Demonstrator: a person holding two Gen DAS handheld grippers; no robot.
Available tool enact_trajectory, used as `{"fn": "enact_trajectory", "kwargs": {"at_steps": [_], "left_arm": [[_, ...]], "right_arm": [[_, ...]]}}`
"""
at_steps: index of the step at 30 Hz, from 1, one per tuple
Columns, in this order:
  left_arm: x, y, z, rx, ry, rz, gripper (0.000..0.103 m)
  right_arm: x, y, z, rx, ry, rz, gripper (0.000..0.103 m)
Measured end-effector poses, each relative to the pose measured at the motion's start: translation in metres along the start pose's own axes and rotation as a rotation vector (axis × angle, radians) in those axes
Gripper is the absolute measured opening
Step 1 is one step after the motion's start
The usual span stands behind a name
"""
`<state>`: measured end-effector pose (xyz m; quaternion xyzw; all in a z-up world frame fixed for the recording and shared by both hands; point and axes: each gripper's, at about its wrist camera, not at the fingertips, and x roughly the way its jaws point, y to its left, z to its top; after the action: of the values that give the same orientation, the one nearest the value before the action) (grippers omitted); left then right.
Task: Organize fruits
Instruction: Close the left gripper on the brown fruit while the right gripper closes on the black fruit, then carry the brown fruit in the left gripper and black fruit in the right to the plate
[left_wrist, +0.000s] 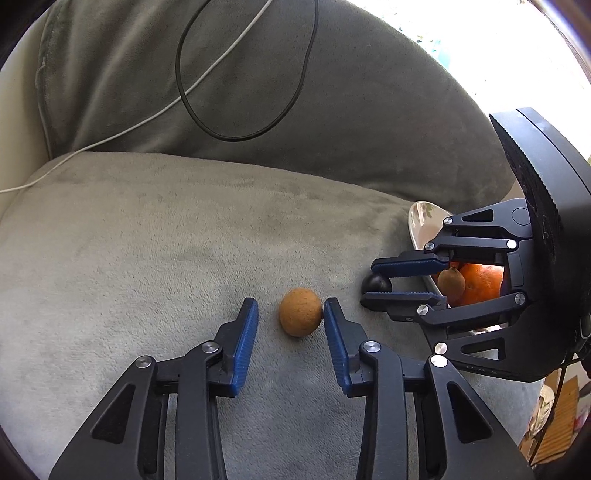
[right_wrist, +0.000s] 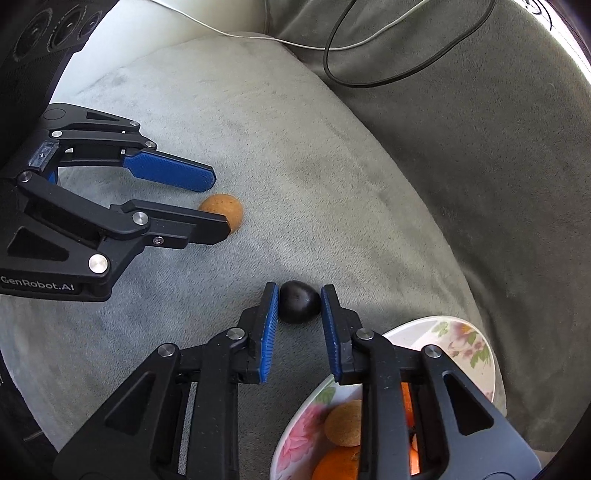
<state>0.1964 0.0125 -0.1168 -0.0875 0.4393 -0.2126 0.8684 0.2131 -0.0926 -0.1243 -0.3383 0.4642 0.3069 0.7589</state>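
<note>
On the grey plush sofa cushion (left_wrist: 147, 240), the left claw (left_wrist: 290, 317) stands wide around a small round tan fruit (left_wrist: 300, 312), its right pad touching the skin. The right claw (right_wrist: 299, 306) sits narrowly astride a dark, near-black round fruit (right_wrist: 298, 302), both pads about touching it. Just beside, a floral-printed white plate (right_wrist: 469, 343) holds an orange (right_wrist: 338, 465) and another tan fruit (right_wrist: 345, 422).

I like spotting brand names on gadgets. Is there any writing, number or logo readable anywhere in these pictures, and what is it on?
"GenRobot.AI": white letters on the black body of the left claw, seen from the right wrist view.
A few faint letters on the body of the right claw, seen from the left wrist view: too blurred to read.
The flowered plate carries only a flower pattern, no text.
</note>
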Motion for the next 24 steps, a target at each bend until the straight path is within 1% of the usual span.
{"fn": "enact_trajectory", "kwargs": {"at_steps": [3, 5, 7, 15, 24], "left_arm": [[0.001, -0.001, 0.000, 0.005, 0.002, -0.003, 0.031], [0.001, -0.001, 0.000, 0.008, 0.001, -0.007, 0.025], [0.000, -0.003, 0.000, 0.014, -0.004, -0.004, 0.022], [-0.005, -0.005, -0.003, 0.010, -0.020, 0.002, 0.022], [-0.025, -0.015, -0.006, 0.019, -0.048, -0.003, 0.022]], "right_arm": [[-0.001, -0.002, -0.001, 0.013, -0.003, 0.007, 0.024], [-0.003, -0.001, -0.002, 0.021, -0.008, 0.007, 0.023], [-0.007, 0.000, -0.004, 0.030, -0.015, 0.011, 0.023], [-0.027, -0.003, -0.011, 0.073, -0.070, 0.025, 0.023], [-0.068, -0.013, -0.026, 0.156, -0.184, 0.048, 0.023]]}}
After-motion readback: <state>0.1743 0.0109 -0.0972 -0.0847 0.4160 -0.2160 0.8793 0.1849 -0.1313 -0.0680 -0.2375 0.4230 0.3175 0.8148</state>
